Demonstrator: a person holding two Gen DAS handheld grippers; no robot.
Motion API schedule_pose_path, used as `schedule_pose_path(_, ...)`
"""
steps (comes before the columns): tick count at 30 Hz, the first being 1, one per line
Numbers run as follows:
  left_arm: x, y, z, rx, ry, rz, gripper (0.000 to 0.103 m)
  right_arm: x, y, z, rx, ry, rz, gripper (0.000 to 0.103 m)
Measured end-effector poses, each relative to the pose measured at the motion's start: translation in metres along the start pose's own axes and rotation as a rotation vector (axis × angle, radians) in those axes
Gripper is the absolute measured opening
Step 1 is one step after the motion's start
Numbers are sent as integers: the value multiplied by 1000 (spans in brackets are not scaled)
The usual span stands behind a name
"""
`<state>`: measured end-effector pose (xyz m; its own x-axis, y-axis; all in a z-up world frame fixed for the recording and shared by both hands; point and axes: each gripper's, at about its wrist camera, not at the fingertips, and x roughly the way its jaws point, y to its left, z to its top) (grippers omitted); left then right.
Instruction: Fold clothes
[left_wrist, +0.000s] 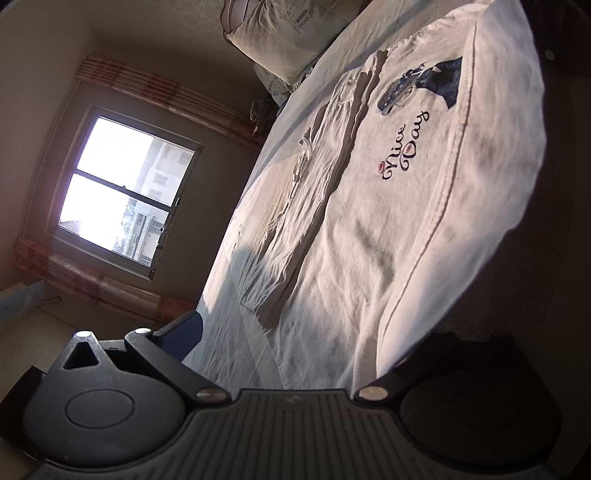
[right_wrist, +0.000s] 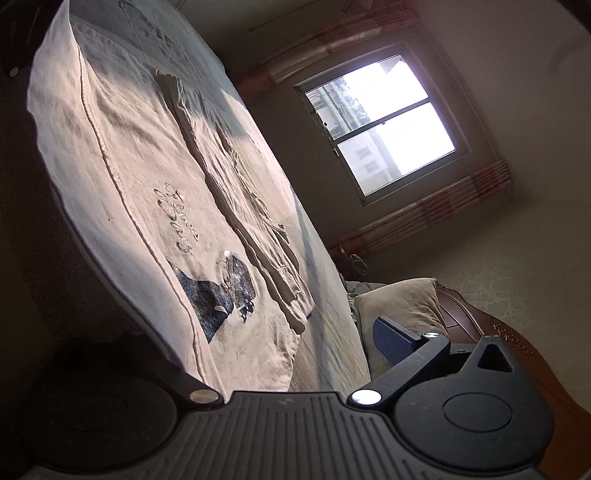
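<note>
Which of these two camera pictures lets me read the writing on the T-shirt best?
The left wrist view. There the T-shirt's lettering is dark and crisp, reading "Nice Day" below a dark printed figure. In the right wrist view the same lettering appears pale, glare-washed and turned at an angle, so it is hard to read.

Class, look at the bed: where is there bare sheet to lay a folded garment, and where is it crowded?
Bare sheet runs between the T-shirt and the window-side edge of the bed. The T-shirt covers the near side, and the pillow crowds the head end.
</note>
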<state>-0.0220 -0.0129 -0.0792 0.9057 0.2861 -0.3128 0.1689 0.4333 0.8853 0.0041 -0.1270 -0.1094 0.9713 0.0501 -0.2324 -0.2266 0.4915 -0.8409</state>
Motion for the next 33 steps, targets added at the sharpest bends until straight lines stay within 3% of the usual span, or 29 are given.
schedule_pose_path(13, 28, 36, 13, 6, -45, 51, 103, 33, -27, 16, -19, -29, -88, 103)
schedule_pose_path(33, 137, 75, 31, -9, -89, 73, 103, 163, -58, 42, -12, -17, -155, 103)
